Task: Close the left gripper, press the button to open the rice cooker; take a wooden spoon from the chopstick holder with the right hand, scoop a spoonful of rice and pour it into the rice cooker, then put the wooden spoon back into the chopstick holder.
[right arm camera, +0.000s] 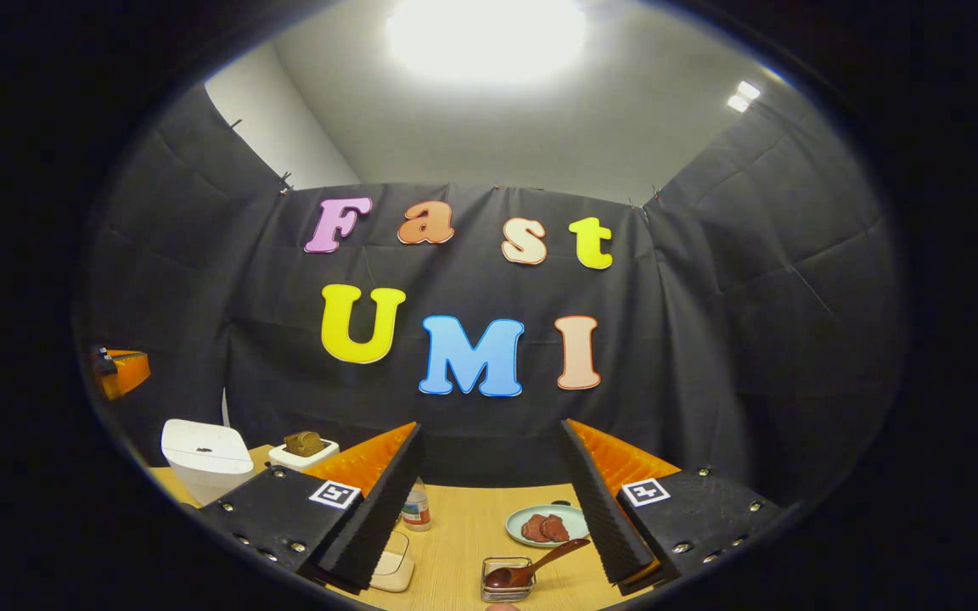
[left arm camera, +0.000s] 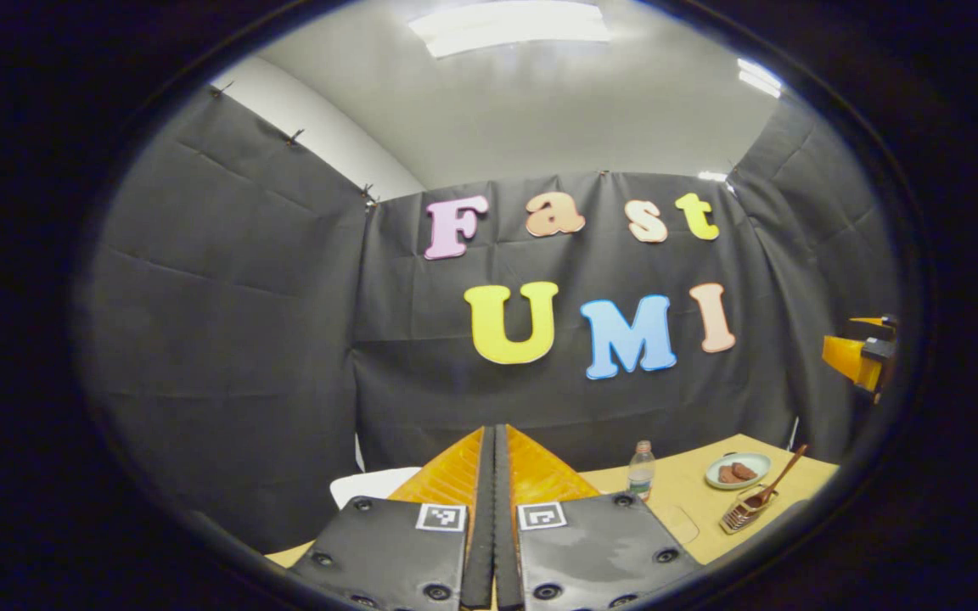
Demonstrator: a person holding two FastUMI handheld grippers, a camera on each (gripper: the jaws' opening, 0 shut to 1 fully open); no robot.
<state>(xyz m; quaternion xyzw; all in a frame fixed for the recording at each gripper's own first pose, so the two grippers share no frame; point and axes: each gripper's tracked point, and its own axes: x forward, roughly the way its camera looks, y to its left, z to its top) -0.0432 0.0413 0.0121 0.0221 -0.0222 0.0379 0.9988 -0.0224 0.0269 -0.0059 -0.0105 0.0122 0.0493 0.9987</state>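
Note:
My left gripper [left arm camera: 495, 433] is shut, its two fingers pressed flat together with nothing between them, held high above the table's left end. A white rice cooker [right arm camera: 205, 458] with its lid down stands at the table's far left; its white edge [left arm camera: 370, 485] peeks out left of my left fingers. A wooden spoon [right arm camera: 540, 563] leans in a wire chopstick holder [right arm camera: 504, 584] near the front edge, seen also as spoon [left arm camera: 782, 475] and holder [left arm camera: 742, 511]. My right gripper [right arm camera: 491, 428] hangs open and empty above the holder.
A tan table [right arm camera: 463, 526] carries a small bottle [right arm camera: 415, 505], a pale plate [right arm camera: 547, 524] with brown pieces, a white dish [right arm camera: 306, 451] with a brown lump beside the cooker, and a shallow square container [right arm camera: 391, 564]. Black cloth walls close in the booth.

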